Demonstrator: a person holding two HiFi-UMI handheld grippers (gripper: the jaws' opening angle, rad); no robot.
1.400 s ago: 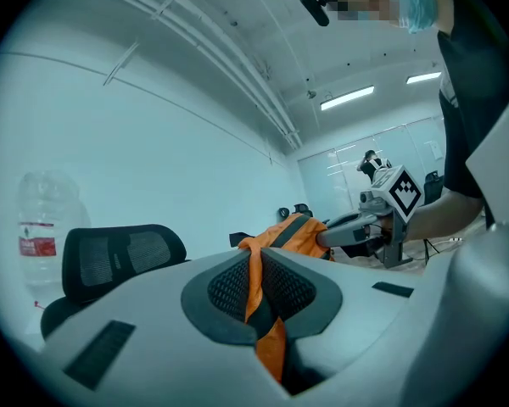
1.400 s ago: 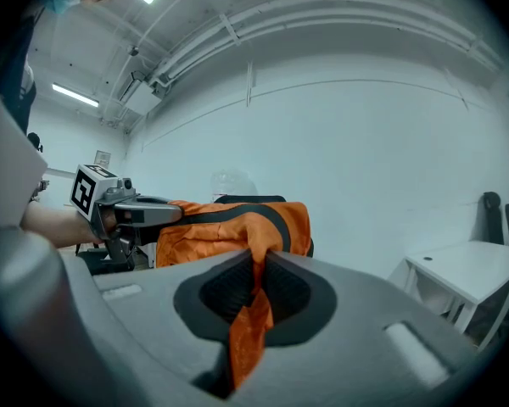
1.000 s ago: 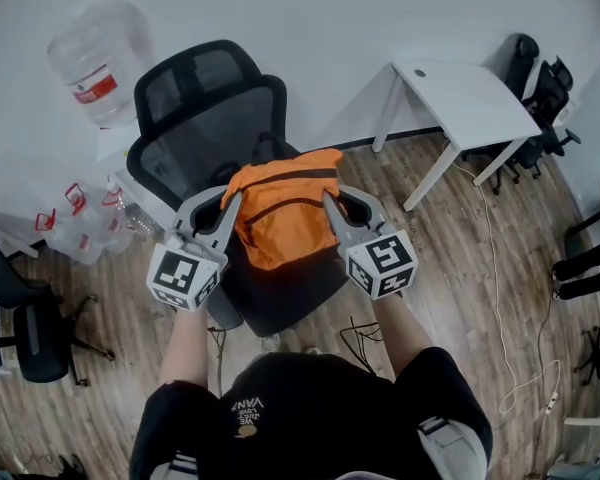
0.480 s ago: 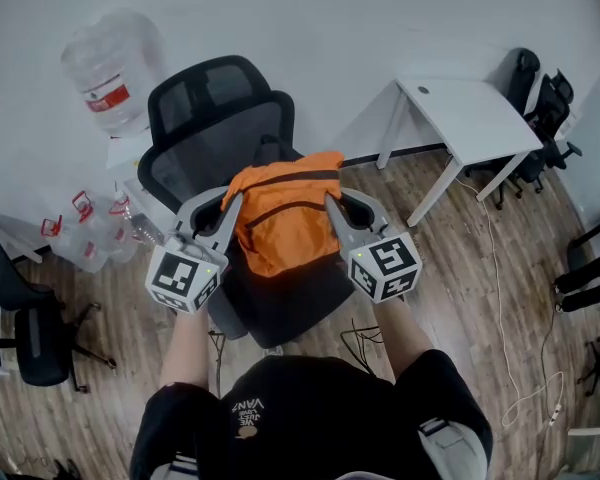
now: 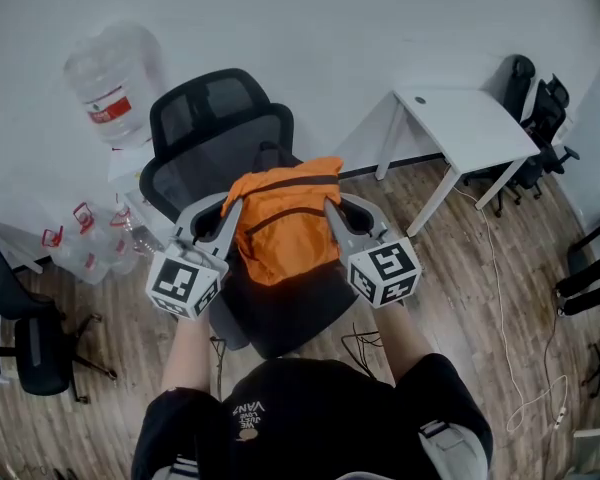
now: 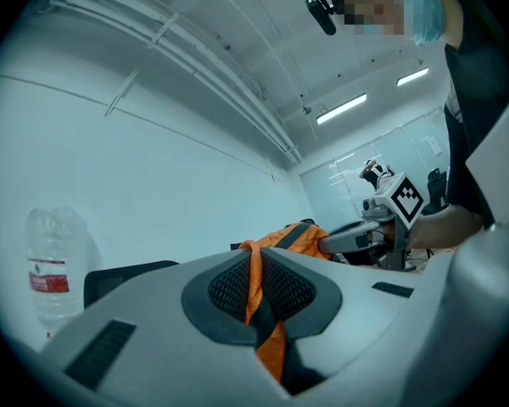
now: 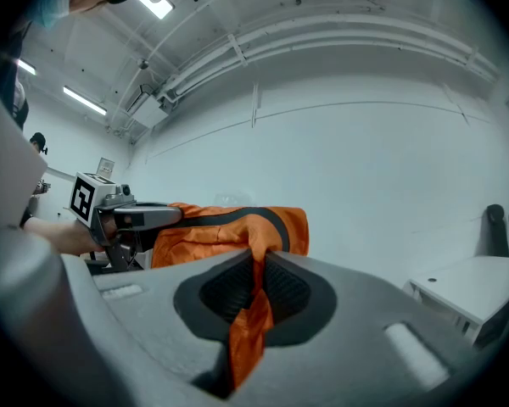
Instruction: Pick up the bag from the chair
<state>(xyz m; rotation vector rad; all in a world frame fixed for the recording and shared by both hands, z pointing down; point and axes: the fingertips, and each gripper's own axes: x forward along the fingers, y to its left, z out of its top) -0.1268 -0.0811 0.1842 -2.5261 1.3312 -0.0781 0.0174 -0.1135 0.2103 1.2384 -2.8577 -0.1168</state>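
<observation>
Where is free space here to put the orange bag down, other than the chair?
The white table top is almost bare. The wood floor between chair and table is free. Left of the chair is crowded with water bottles.

left gripper [image 5: 231, 208]: grey, marker cube | right gripper [image 5: 329, 205]: same | shirt [image 5: 310, 408]: black, white print

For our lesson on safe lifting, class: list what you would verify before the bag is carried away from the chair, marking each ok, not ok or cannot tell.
1. Left gripper shut on bag fabric: ok.
2. Right gripper shut on bag fabric: ok.
3. Bag held between both grippers, roughly level: ok.
4. Bag's bottom clear of the chair seat: cannot tell.
5. Straps free of the chair: cannot tell.
</observation>
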